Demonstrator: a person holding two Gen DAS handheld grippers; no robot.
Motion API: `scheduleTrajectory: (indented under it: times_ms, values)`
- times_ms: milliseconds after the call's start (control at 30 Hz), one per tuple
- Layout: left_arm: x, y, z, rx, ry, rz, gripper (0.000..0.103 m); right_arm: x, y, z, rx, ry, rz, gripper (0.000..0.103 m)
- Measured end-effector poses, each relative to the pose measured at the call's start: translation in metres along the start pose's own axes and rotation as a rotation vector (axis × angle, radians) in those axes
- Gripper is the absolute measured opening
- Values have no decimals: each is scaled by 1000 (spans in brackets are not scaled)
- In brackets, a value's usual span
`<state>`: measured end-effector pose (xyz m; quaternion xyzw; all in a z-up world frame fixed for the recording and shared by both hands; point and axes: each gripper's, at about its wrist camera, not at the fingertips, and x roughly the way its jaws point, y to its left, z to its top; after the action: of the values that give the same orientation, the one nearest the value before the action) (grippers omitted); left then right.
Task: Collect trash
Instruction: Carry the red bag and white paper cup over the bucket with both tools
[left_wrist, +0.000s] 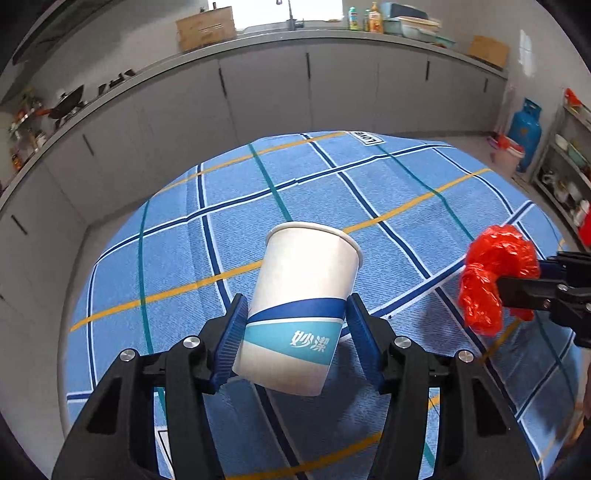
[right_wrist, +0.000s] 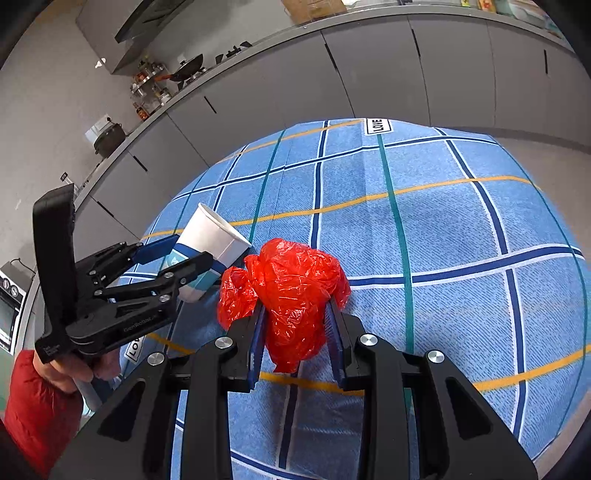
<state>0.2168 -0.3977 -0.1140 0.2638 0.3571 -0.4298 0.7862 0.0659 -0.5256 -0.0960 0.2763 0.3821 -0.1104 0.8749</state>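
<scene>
A white paper cup (left_wrist: 310, 266) with a blue band hangs tilted above the blue checked tablecloth (left_wrist: 332, 184), rim pointing away from me. My left gripper (left_wrist: 297, 301) is shut on its lower half, both blue pads pressing its sides. The right wrist view shows that cup (right_wrist: 210, 232) and left gripper (right_wrist: 190, 251) at the left. A crumpled red plastic bag (right_wrist: 291, 288) bulges up between the pads of my right gripper (right_wrist: 295, 310), which is shut on it. In the left wrist view the bag (left_wrist: 491, 273) and the right gripper (left_wrist: 517, 291) sit at the right edge.
Grey cabinets under a counter (left_wrist: 295, 85) curve behind the table. A blue gas cylinder (left_wrist: 524, 129) and a shelf rack (left_wrist: 569, 166) stand at the right. A hand (right_wrist: 74, 369) with a red sleeve (right_wrist: 37, 406) holds the left gripper.
</scene>
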Motion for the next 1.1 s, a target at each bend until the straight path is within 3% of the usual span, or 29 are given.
scheduleTrajectory:
  times_ms: [233,433,667,1100]
  values:
    - [2,-7,1,0,-16,47,54,-6,-1,-2,6,-9,-4,30]
    - [-21,2,-13,-124,-30,81,53,-14,10,-8,-7,-36,-8,30]
    - [-82,19,-49,-273,-83,165,53,-13,45,-23,-71,-52,-3,30]
    - [-178,70,-145,-501,-96,352,53,12,151,-59,-205,-8,129,30]
